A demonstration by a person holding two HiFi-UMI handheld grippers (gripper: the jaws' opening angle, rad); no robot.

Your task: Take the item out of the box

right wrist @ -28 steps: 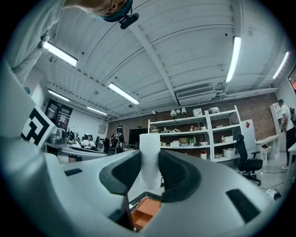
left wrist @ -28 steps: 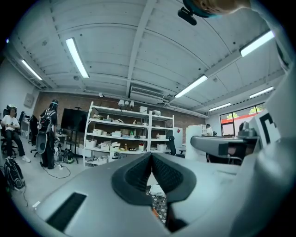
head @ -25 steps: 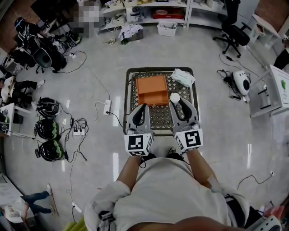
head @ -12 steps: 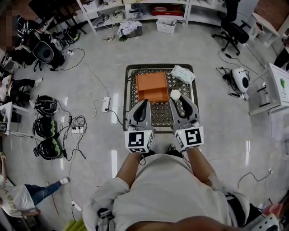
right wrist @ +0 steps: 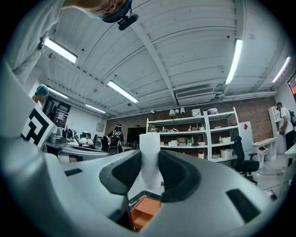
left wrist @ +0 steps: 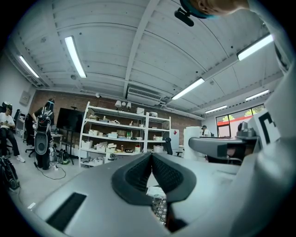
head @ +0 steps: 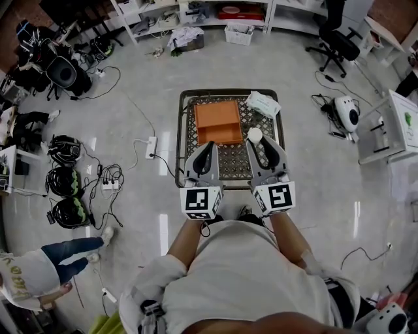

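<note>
An orange box [head: 219,122] lies on a small wire-mesh table [head: 232,166] in the head view; nothing shows inside it. My right gripper [head: 256,138] is shut on a white cylindrical item [head: 254,136], held upright over the table just right of the box. In the right gripper view the white item [right wrist: 150,159] stands pinched between the dark pads [right wrist: 175,172], with the orange box [right wrist: 144,210] below. My left gripper [head: 209,146] hovers at the box's near edge, shut and empty; its pads [left wrist: 134,176] meet at the tips in the left gripper view.
A white packet [head: 264,104] lies on the table's far right corner. Cables and a power strip [head: 151,147] run along the floor to the left. Shelving [head: 196,13] stands behind, an office chair [head: 337,42] and a white device [head: 347,116] to the right.
The head view has shifted slightly, so the table sits a little higher in frame. Both grippers hold about the same places; the right one keeps the white item.
</note>
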